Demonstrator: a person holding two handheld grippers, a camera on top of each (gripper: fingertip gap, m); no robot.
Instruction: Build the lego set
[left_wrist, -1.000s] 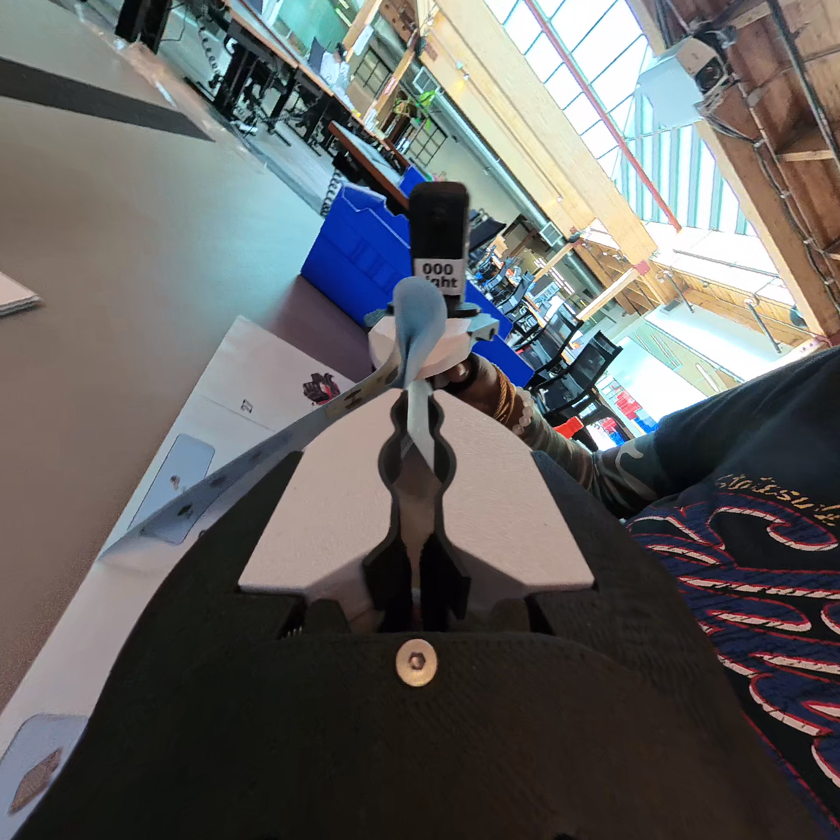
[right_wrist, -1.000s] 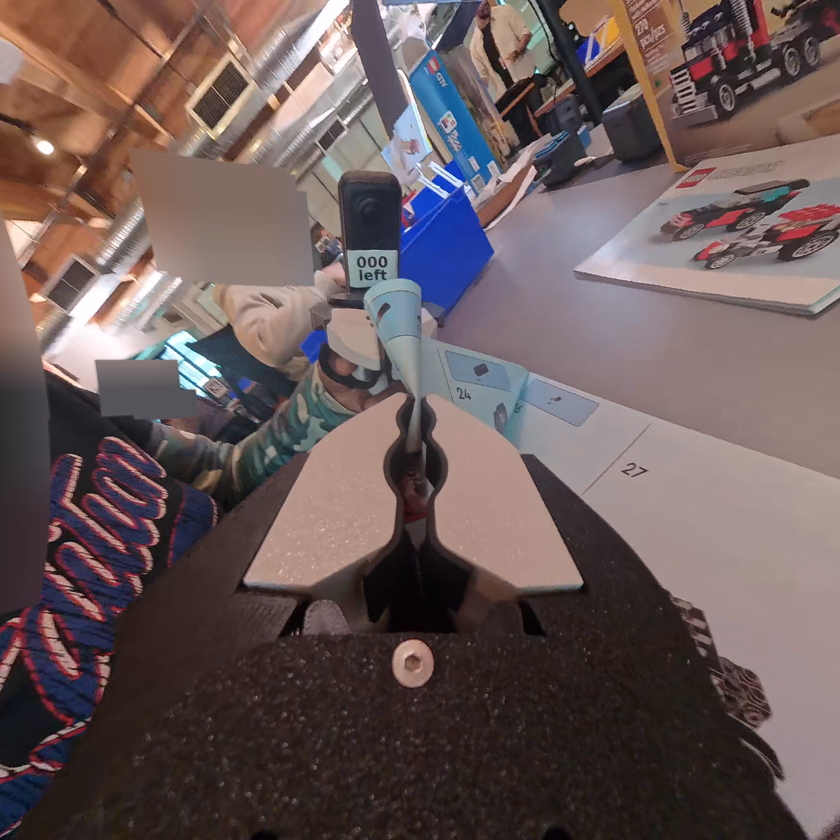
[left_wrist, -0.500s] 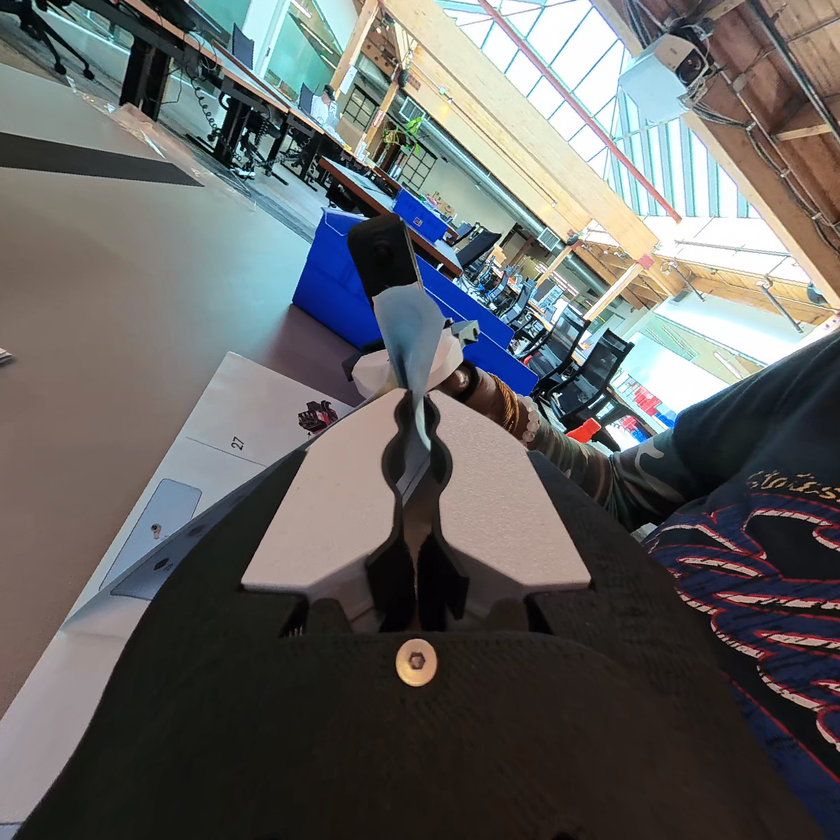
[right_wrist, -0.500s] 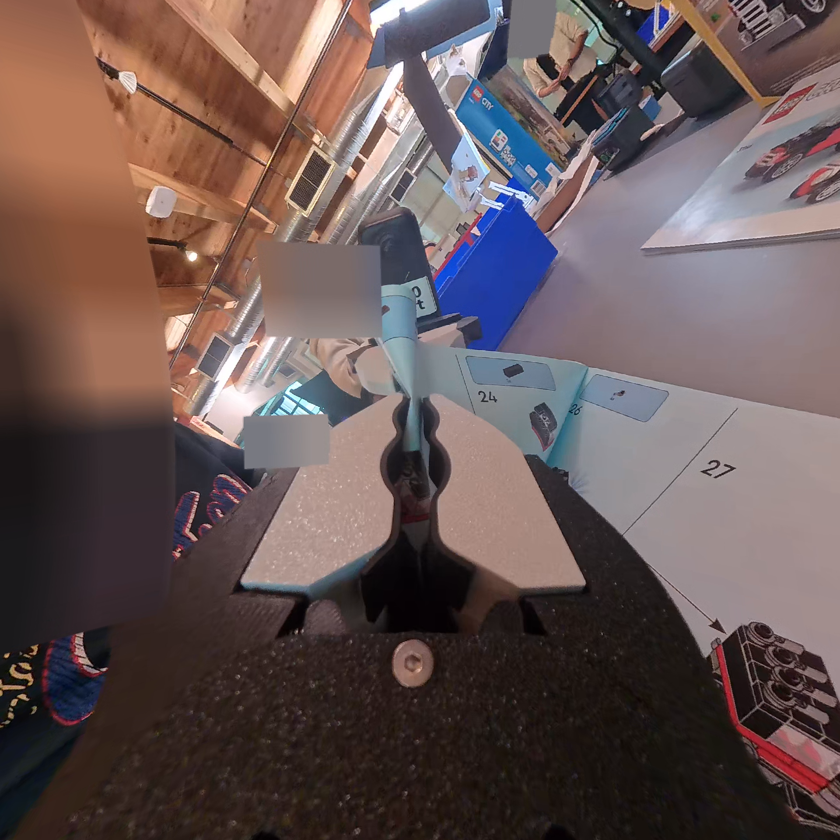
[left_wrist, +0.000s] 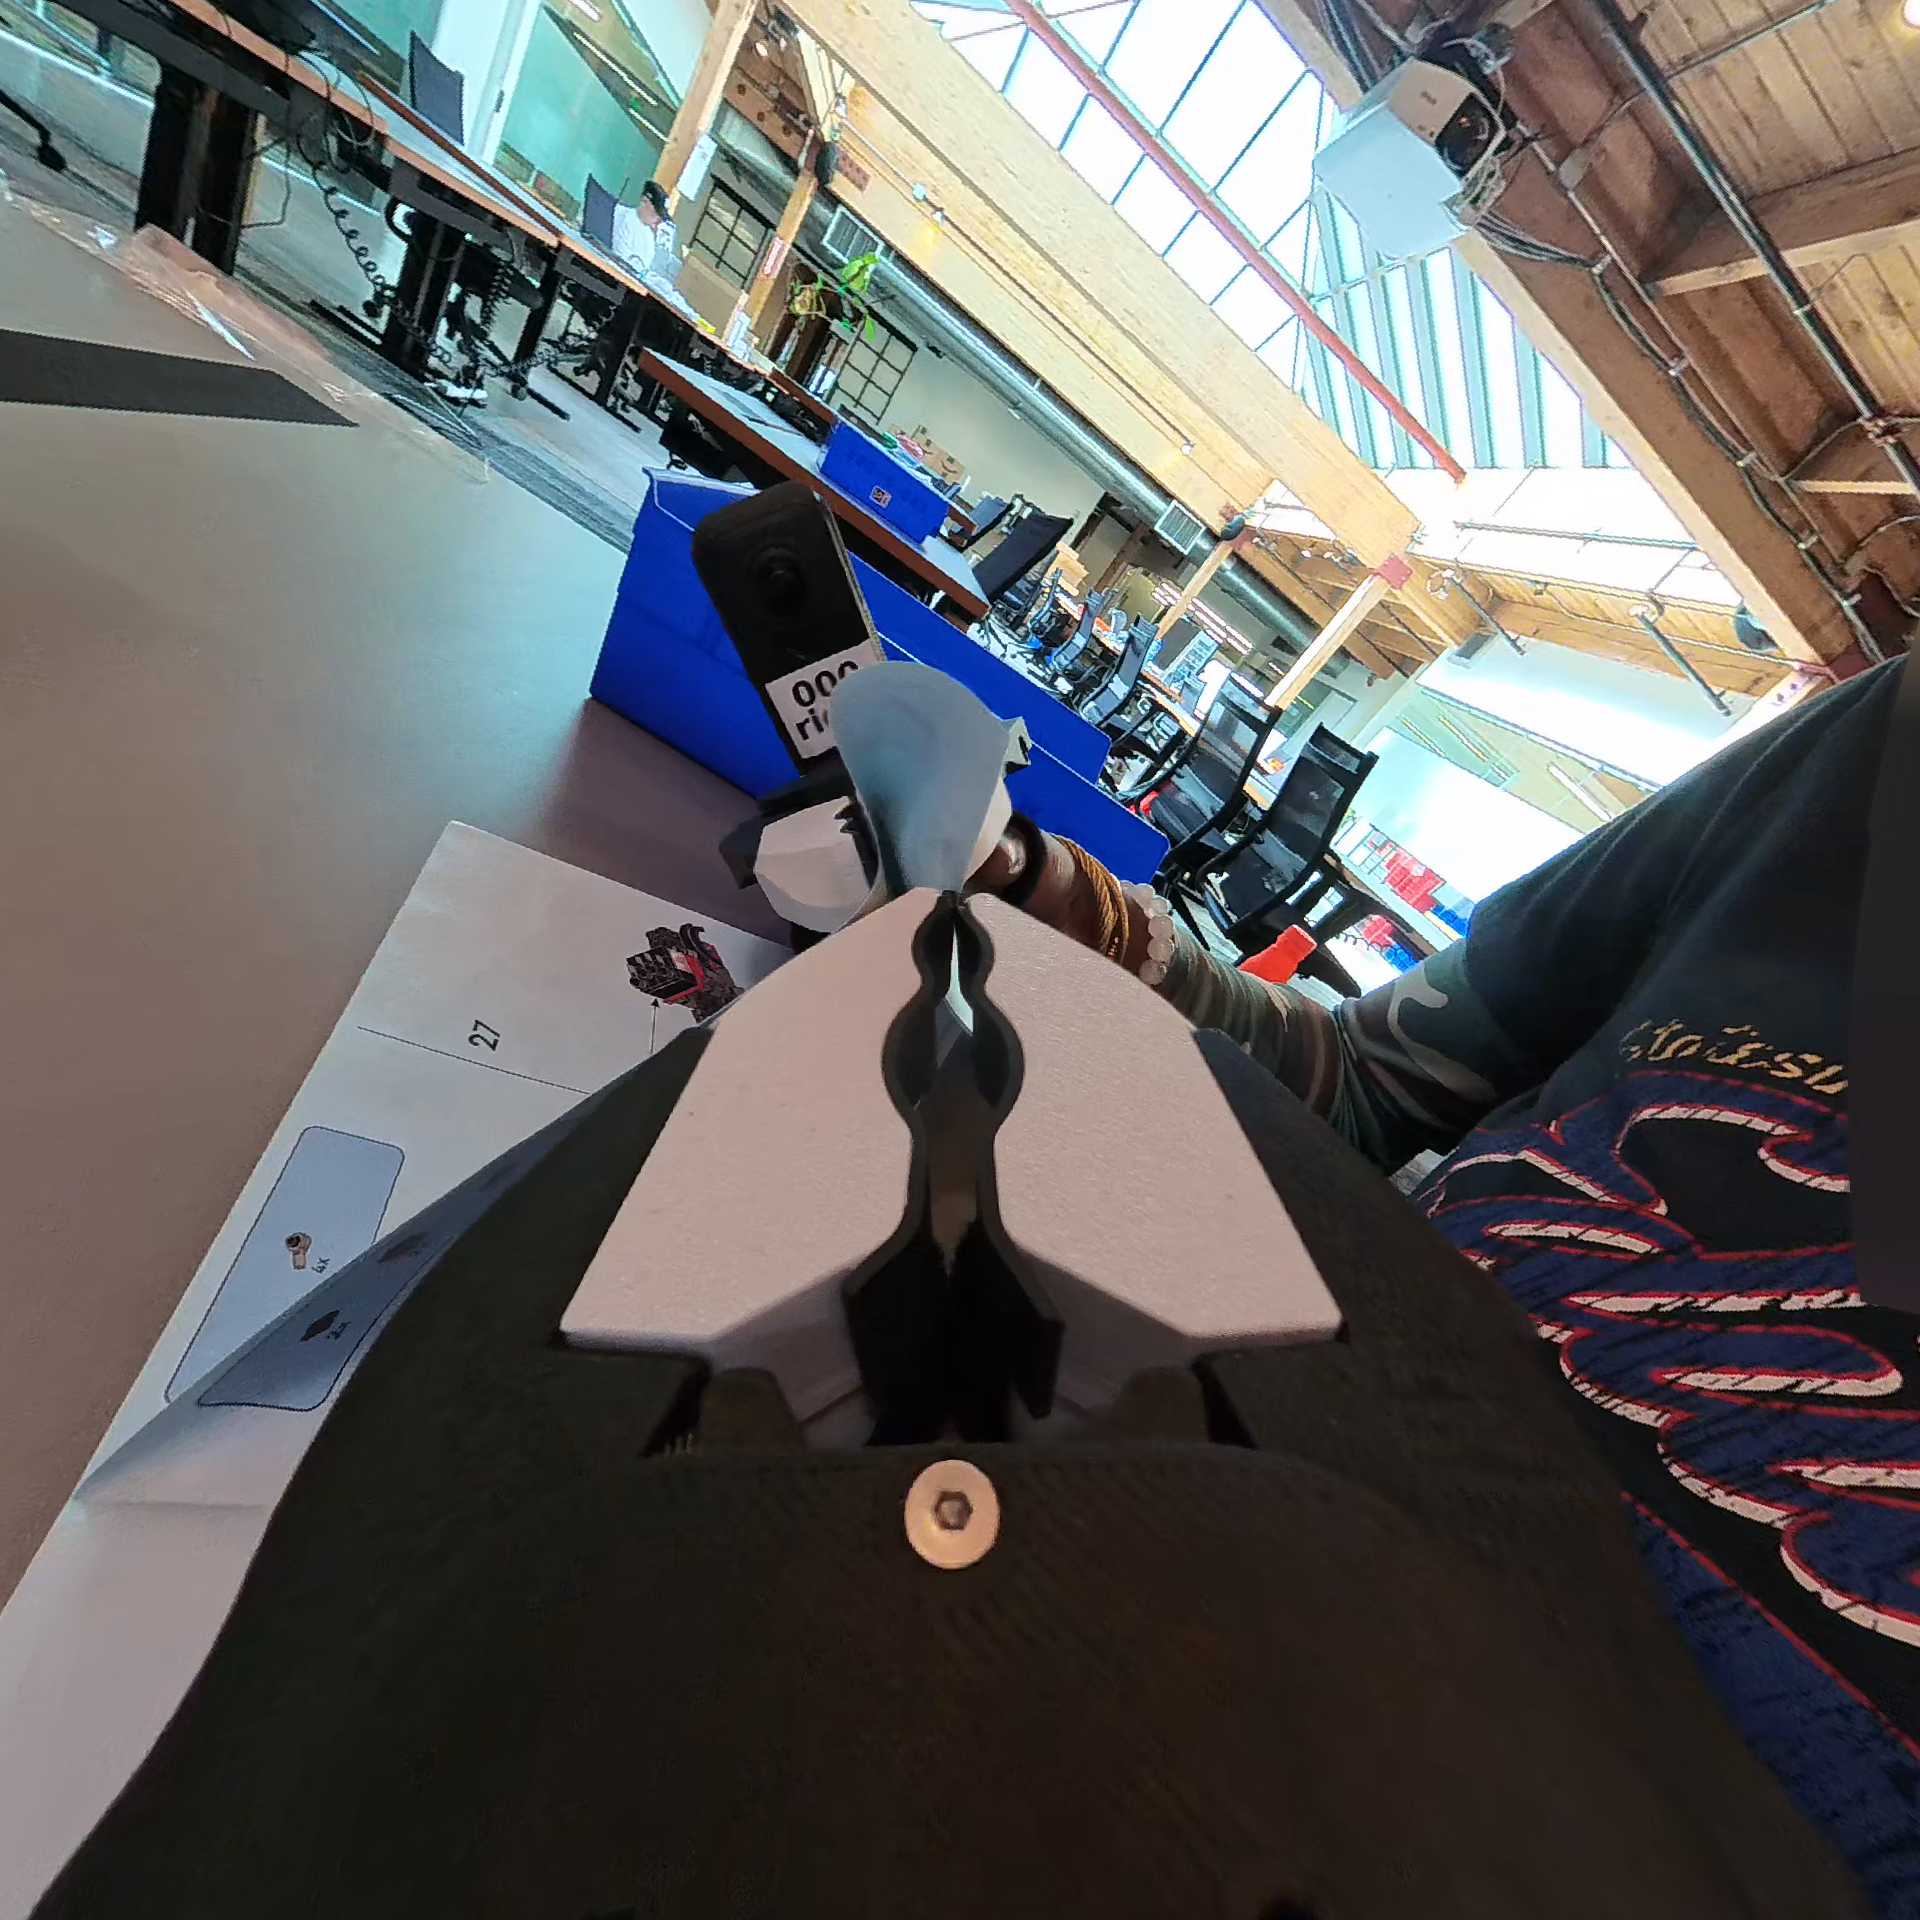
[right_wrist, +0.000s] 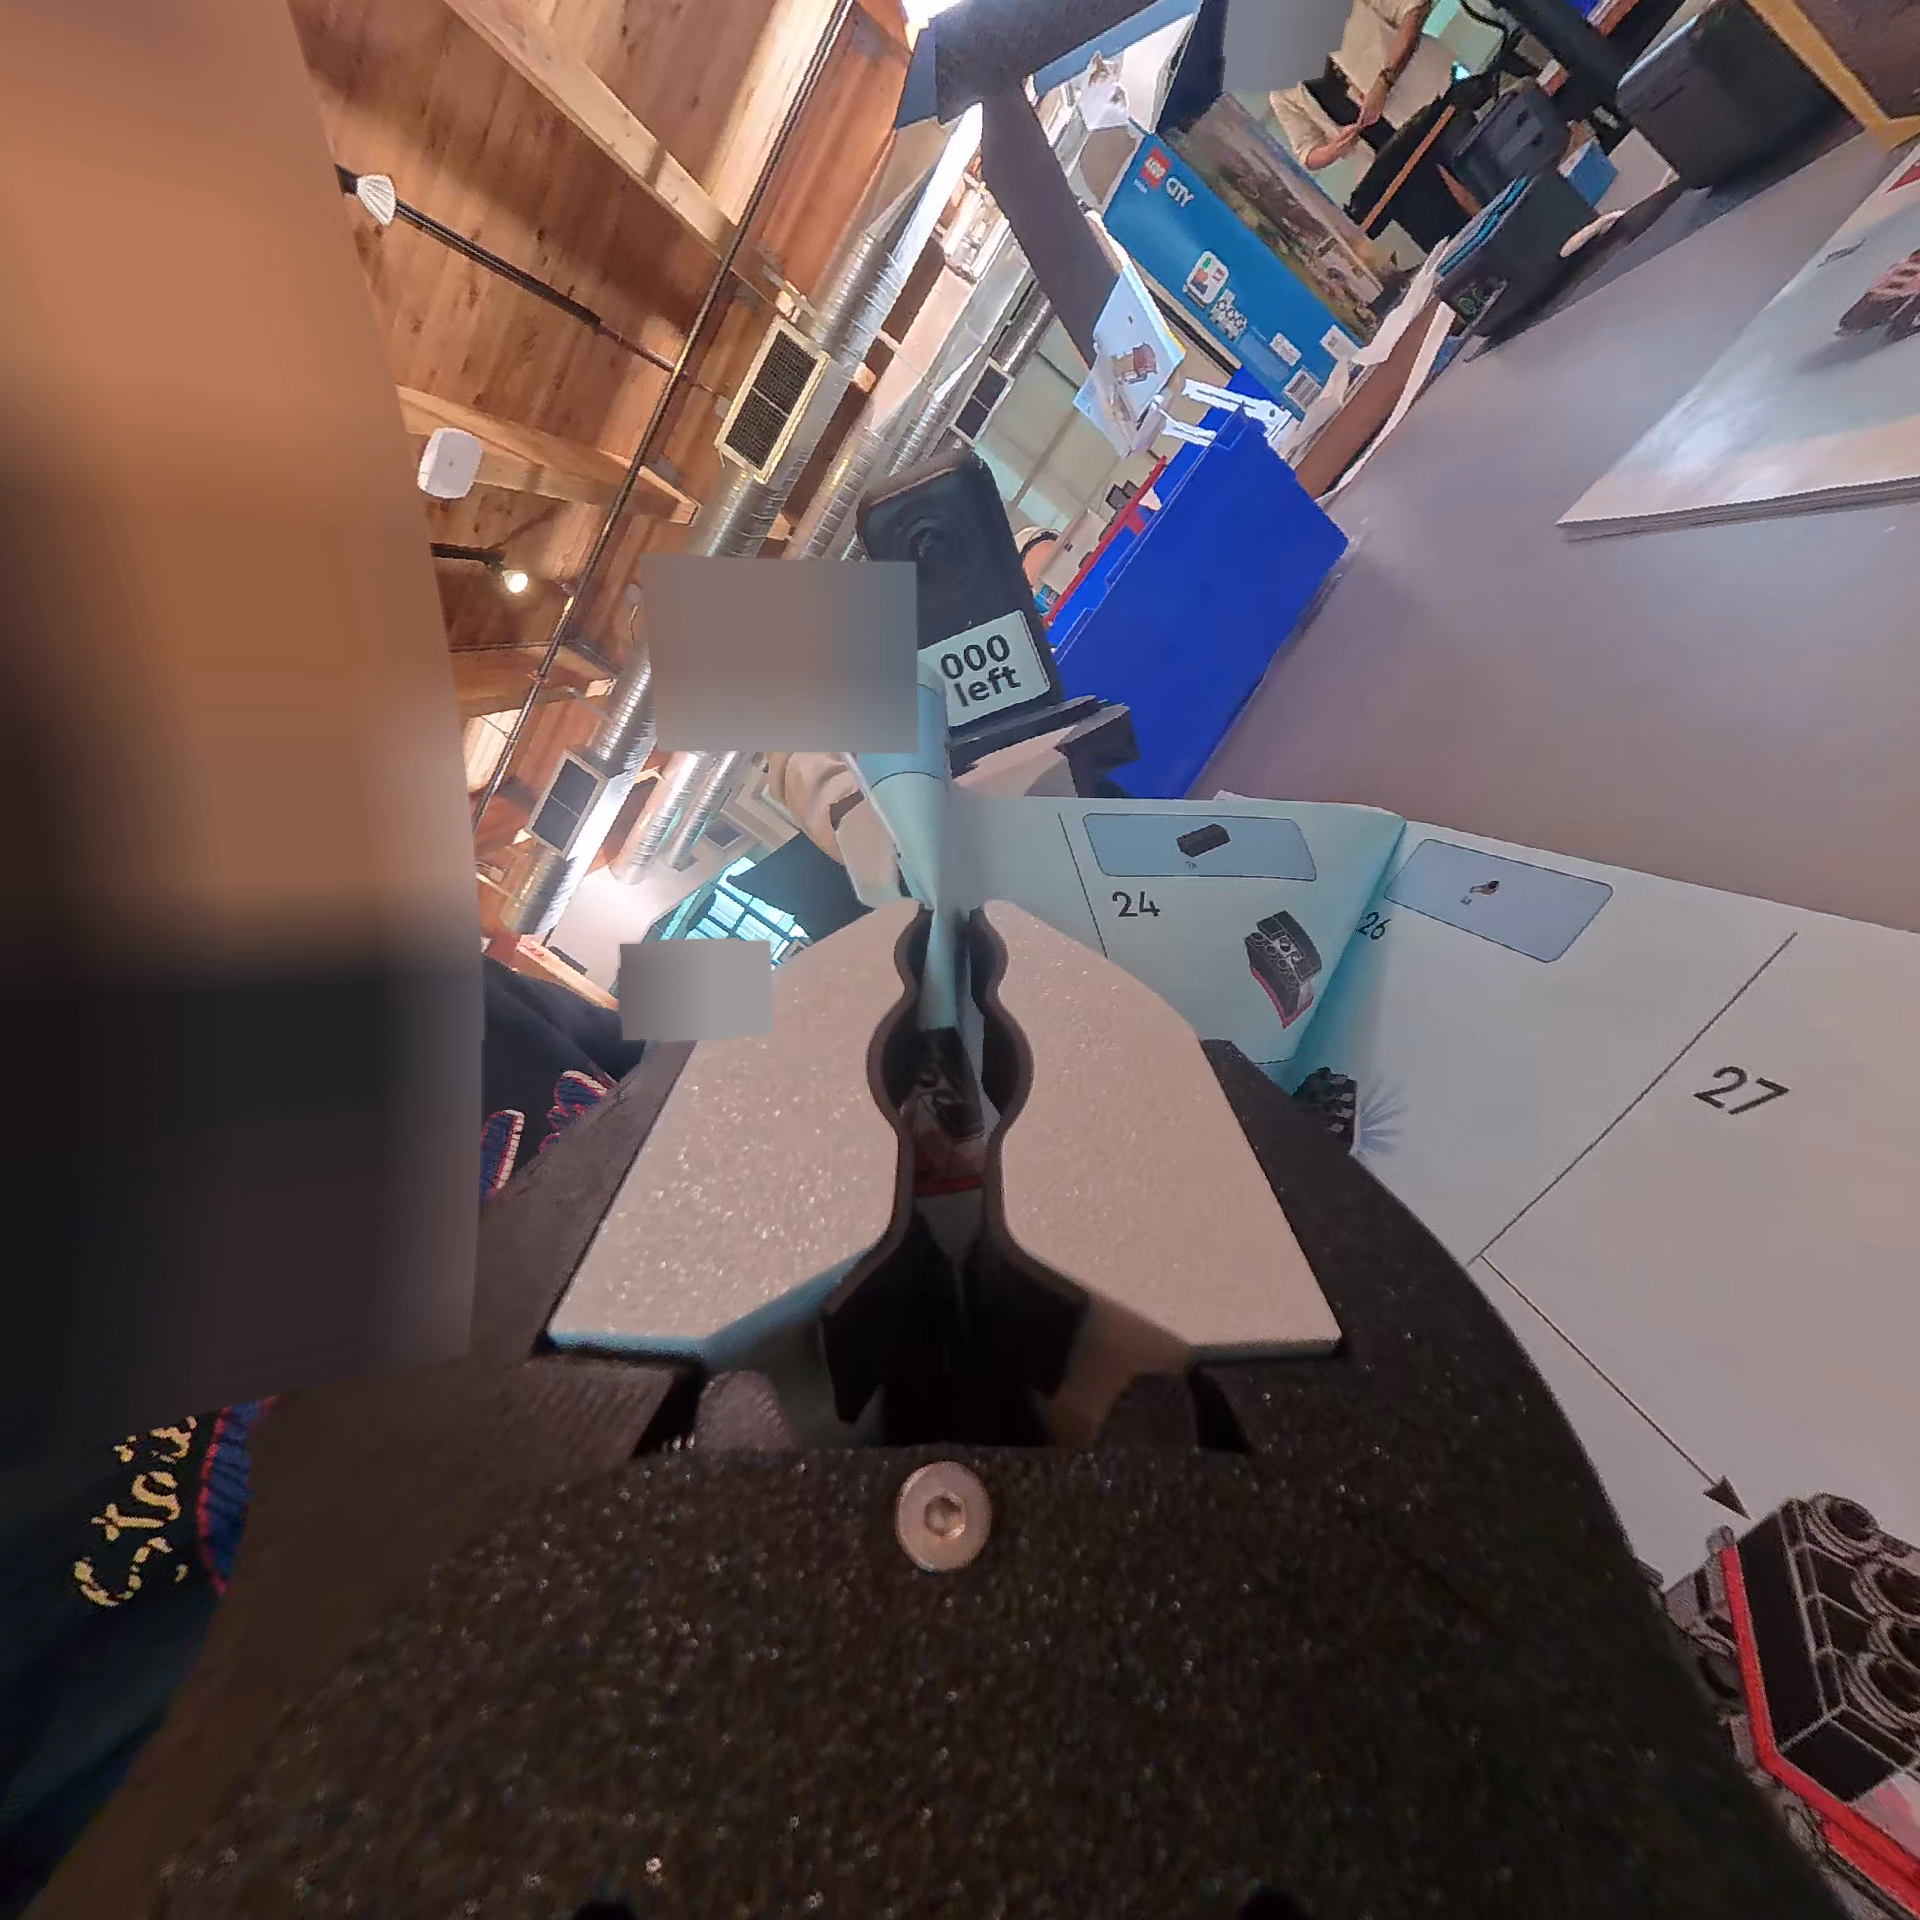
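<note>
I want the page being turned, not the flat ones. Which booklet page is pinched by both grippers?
The light blue page, lifted and curled between left gripper and right gripper. The white page lies flat on the table, unheld.

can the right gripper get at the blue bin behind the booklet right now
Probably not as things stand. The right gripper is shut on a page of the instruction booklet, as is the left gripper. The blue bin sits beyond them.
</note>
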